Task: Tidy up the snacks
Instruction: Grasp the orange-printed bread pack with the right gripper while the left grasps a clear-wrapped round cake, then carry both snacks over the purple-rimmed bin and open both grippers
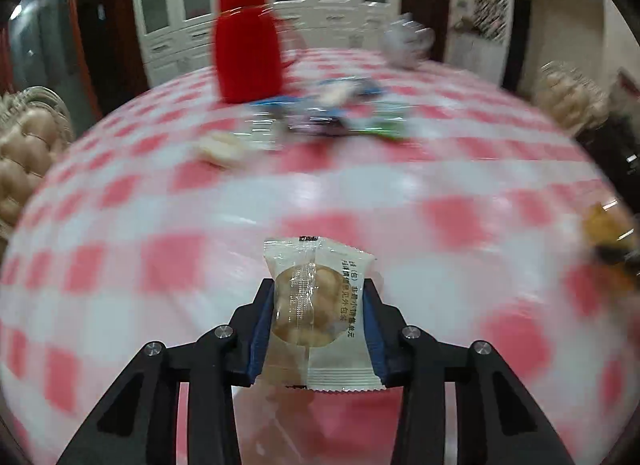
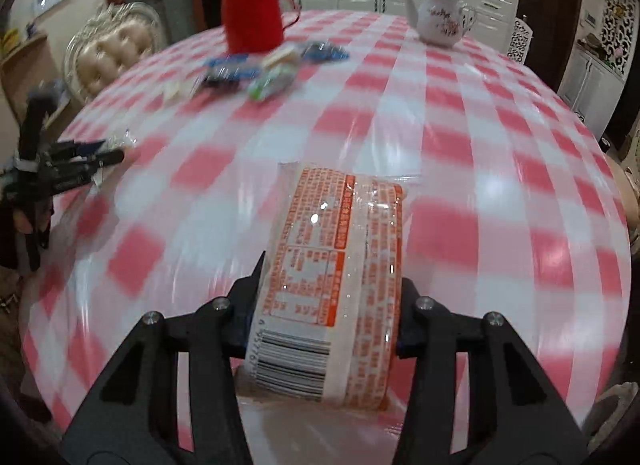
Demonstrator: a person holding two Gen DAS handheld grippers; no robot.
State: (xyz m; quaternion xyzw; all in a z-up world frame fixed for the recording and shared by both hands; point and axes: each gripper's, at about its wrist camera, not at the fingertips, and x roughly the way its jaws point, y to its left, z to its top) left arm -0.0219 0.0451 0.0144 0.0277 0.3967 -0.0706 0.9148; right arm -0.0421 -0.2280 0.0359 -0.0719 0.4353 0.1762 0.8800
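My left gripper [image 1: 318,289] is shut on a small clear-and-white wrapped biscuit packet [image 1: 316,305], held upright above the red-and-white checked tablecloth [image 1: 120,265]. My right gripper [image 2: 332,277] is shut on a larger orange-and-white printed snack pack [image 2: 340,245] with a barcode facing me. A blurred pile of several wrapped snacks [image 1: 320,113] lies in front of a red flask; the right wrist view shows the same pile [image 2: 264,69]. In that view the left gripper [image 2: 116,155] shows at the left edge. An orange blur [image 1: 608,233] at the right edge of the left wrist view may be the right gripper's pack.
A tall red flask [image 1: 246,41] [image 2: 250,9] stands at the far side of the table. A white flowered teapot [image 2: 440,21] stands at the far right. A tufted beige chair [image 2: 116,53] is behind the table's left rim. White cabinets line the back wall.
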